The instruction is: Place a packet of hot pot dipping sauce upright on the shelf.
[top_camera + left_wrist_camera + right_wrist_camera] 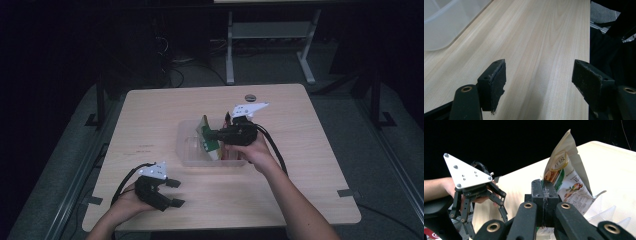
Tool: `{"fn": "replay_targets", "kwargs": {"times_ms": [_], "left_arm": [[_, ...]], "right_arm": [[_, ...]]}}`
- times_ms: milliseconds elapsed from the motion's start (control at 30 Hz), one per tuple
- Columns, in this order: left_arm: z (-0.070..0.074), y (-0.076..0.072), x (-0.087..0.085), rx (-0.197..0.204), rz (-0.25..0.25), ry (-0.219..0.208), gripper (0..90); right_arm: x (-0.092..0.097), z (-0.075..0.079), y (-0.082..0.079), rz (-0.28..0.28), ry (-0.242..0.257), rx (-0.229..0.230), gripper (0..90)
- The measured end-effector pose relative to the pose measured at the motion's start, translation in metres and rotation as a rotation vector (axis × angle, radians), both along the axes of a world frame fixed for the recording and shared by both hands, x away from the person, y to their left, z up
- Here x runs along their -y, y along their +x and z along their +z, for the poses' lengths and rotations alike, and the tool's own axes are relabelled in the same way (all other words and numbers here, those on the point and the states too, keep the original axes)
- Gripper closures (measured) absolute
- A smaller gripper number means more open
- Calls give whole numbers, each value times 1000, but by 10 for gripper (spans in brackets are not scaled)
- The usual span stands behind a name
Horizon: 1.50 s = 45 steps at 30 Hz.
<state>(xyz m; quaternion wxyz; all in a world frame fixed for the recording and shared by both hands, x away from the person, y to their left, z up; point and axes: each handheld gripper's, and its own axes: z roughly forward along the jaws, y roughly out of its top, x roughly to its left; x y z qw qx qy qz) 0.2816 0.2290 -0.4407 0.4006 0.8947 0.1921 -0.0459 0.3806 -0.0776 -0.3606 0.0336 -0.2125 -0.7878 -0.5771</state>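
The right tool (216, 135) is clamped on the edge of a snack bag (564, 178), holding it upright over the clear plastic tub (187, 150) in the middle of the bench (150, 115). The left tool (175, 192) rests at the near left of the bench, its jaws wide apart with nothing between them.

Bare table (150, 125) left of bin (186, 150); packet (209, 140) blocks bin middle.

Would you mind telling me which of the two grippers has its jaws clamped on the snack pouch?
The right gripper, over the clear bin, pinches the pouch. The left gripper rests open near the table's front edge.
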Motion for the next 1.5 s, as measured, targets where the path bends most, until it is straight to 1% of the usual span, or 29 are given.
{"fn": "replay_targets", "kwargs": {"times_ms": [67,133,200,267,333,400,467,533,567,633,733,833,867,900,967,1033,1100,1200,1267,1300,1333,1400,1433,1467,1500], "left_arm": [[0,0,0,1,-3,2,269],[0,0,0,2,-4,4,269],[0,0,0,3,-4,4,267],[0,1,0,8,-10,13,266],[0,1,0,8,-9,12,266],[0,1,0,7,-5,10,265],[0,2,0,6,-2,10,265],[0,2,0,4,1,9,265],[0,2,0,3,4,8,264],[0,2,0,1,8,5,265],[0,3,1,10,2,12,264],[-1,1,1,7,0,12,264],[-1,1,0,-2,7,11,264],[-1,1,0,1,6,10,264],[-1,0,-1,-1,10,6,264],[0,0,-2,8,8,9,264],[0,-1,-2,7,11,9,264],[0,-2,-2,5,14,7,264],[0,-2,-3,11,10,13,264],[0,-2,-4,12,12,11,264],[1,-2,-5,13,13,15,264],[0,-3,-5,15,25,-1,264],[0,-3,-5,18,24,-2,264],[0,-3,-5,19,23,-3,264],[0,-3,-6,20,24,-4,264]], "right_arm": [[1,1,0,-4,6,2,875],[2,1,0,-7,8,8,810],[3,2,-1,-22,-1,20,741],[4,3,-2,-30,-15,40,673],[6,5,-5,-43,-16,57,575],[8,9,-8,-67,-36,84,460],[10,11,-12,-86,-52,102,388],[13,12,-14,-93,-60,103,350],[15,13,-16,-93,-60,97,335],[17,12,-16,-97,-63,96,332],[18,7,-16,-99,-84,76,330],[18,4,-16,-103,-76,58,321],[18,4,-17,-103,-72,60,320],[19,5,-19,-102,-66,65,321],[22,7,-23,-95,-56,57,321],[25,9,-29,-85,-60,63,328],[29,11,-36,-71,-61,63,340],[37,9,-46,-46,-77,56,401],[39,7,-48,-37,-84,47,414],[43,1,-54,-20,-103,42,456],[44,-1,-56,-15,-108,41,464],[46,-8,-62,-8,-111,35,451],[48,-11,-65,-6,-116,40,437],[48,-14,-68,-9,-135,49,414],[49,-18,-71,-8,-166,55,386]]}}
